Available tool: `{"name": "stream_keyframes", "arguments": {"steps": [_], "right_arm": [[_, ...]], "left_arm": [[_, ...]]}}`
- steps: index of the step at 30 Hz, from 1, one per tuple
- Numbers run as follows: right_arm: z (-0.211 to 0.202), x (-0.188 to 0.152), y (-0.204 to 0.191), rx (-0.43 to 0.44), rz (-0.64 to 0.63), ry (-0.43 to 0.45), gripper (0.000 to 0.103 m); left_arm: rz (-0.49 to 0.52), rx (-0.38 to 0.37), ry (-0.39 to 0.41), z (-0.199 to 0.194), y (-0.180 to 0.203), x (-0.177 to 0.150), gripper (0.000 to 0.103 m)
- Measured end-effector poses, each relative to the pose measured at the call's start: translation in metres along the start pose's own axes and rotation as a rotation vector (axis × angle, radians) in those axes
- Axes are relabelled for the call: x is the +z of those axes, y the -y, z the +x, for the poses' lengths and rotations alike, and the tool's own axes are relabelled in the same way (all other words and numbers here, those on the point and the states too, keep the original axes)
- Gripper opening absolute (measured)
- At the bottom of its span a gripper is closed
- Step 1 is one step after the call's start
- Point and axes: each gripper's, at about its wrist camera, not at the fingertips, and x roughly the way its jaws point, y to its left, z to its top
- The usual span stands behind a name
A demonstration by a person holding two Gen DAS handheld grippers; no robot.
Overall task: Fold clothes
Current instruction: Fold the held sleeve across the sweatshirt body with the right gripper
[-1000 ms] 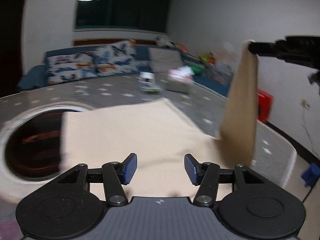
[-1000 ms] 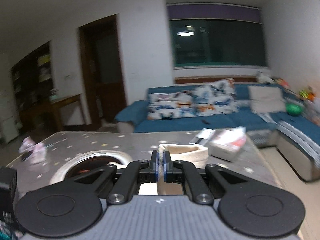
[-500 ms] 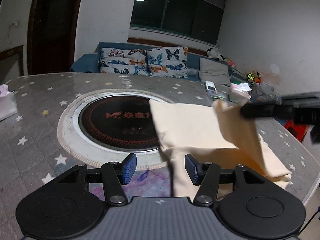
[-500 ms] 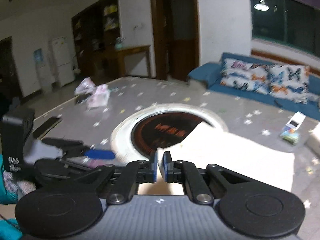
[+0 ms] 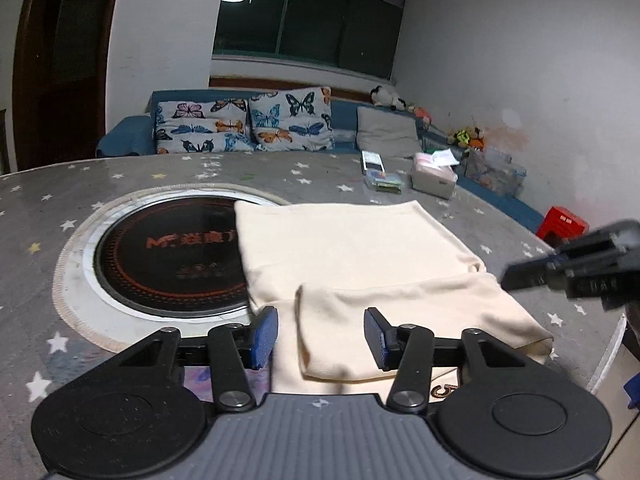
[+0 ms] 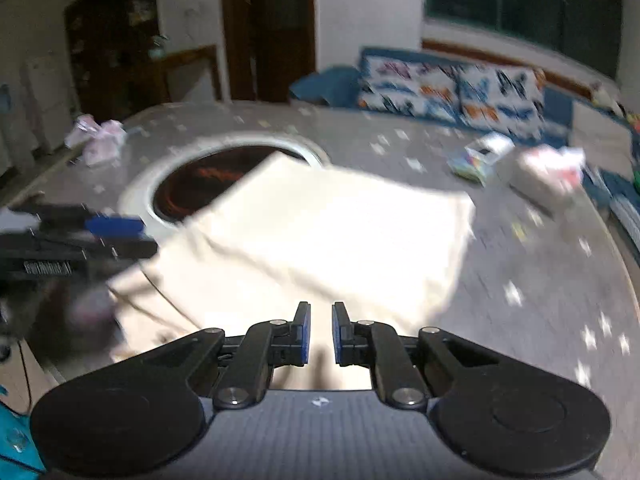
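The star-patterned desk carries a cream cloth, which lies partly over the round cooktop, its near part doubled over. The left hand-held gripper hangs spread wide above that fold. The right hand-held gripper is slightly parted, holding nothing.

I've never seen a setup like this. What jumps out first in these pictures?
A cream garment lies partly folded on the grey star-patterned table, covering part of a round black hotplate. Two black grippers, left and right, hover open over its near edge. Behind stands a blue sofa with butterfly cushions.
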Motion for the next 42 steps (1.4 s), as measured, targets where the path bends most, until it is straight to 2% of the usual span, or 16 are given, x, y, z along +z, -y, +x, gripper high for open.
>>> {"name": "stream_keyframes", "arguments": {"steps": [4, 7, 8, 13, 18, 20, 24, 30, 36, 42], "right_arm": [[0.005, -0.022, 0.019, -0.026, 0.05, -0.03, 0.01], [0.01, -0.029, 0.027, -0.032, 0.075, -0.044, 0.01], [0.011, -0.031, 0.029, -0.032, 0.082, -0.047, 0.011], [0.007, -0.021, 0.032, -0.033, 0.062, -0.011, 0.011], [0.017, -0.003, 0.033, -0.018, 0.045, 0.029, 0.011], [0.027, 0.0, 0.034, -0.016, 0.041, 0.019, 0.011], [0.04, 0.0, 0.036, -0.017, 0.04, -0.003, 0.011], [0.036, 0.007, 0.029, -0.009, 0.022, 0.025, 0.014], [0.05, 0.009, 0.023, 0.014, 0.015, 0.017, 0.015], [0.051, 0.012, 0.021, 0.015, 0.009, 0.02, 0.015]], "left_arm": [[0.015, 0.016, -0.031, 0.013, 0.003, -0.004, 0.041], [0.018, 0.03, -0.051, 0.02, 0.003, -0.007, 0.028], [0.019, 0.036, -0.056, 0.021, 0.003, -0.008, 0.02], [0.016, 0.049, -0.056, 0.02, 0.001, -0.005, 0.006], [0.015, 0.068, -0.065, 0.012, 0.001, -0.002, 0.005], [0.006, 0.082, -0.076, 0.011, -0.001, -0.001, 0.005], [-0.008, 0.058, -0.066, 0.007, -0.001, 0.008, 0.007], [0.026, -0.019, -0.049, 0.027, 0.015, 0.024, 0.007], [0.018, -0.003, -0.092, 0.056, 0.014, 0.02, 0.007], [-0.008, -0.005, -0.106, 0.056, 0.004, 0.017, 0.007]]}}
